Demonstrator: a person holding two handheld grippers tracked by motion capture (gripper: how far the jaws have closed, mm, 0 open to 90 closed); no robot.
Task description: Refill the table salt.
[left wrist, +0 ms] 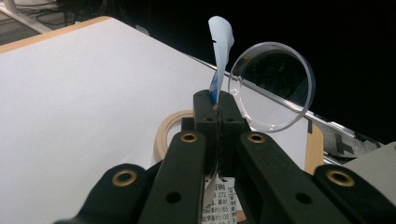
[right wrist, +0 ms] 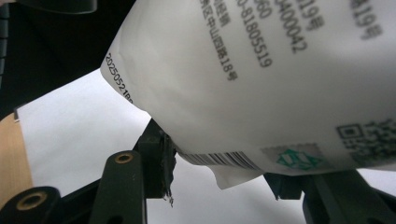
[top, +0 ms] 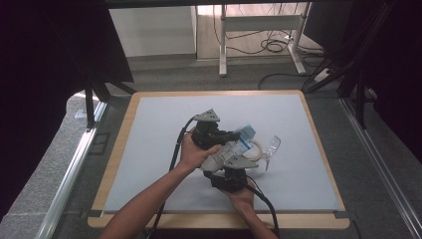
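A white printed pouch [top: 232, 146] with a blue top is held above the mat between both grippers. My left gripper [top: 238, 133] comes in from the left, and in the left gripper view its jaws [left wrist: 215, 100] are shut on the pouch's thin blue-white top flap [left wrist: 220, 42]. My right gripper [top: 225, 159] comes from below. In the right gripper view the pouch's bulging body [right wrist: 261, 84] sits between my right gripper's jaws [right wrist: 219, 172], which press on it from both sides. A barcode and black print show on the pouch.
A roll of beige tape [top: 257, 149] [left wrist: 164, 134] lies on the pale mat [top: 149, 149] just beyond the pouch. Next to the tape is a clear round disc [top: 271, 146] [left wrist: 273, 86]. The mat covers a wooden board; a desk frame and cables stand beyond.
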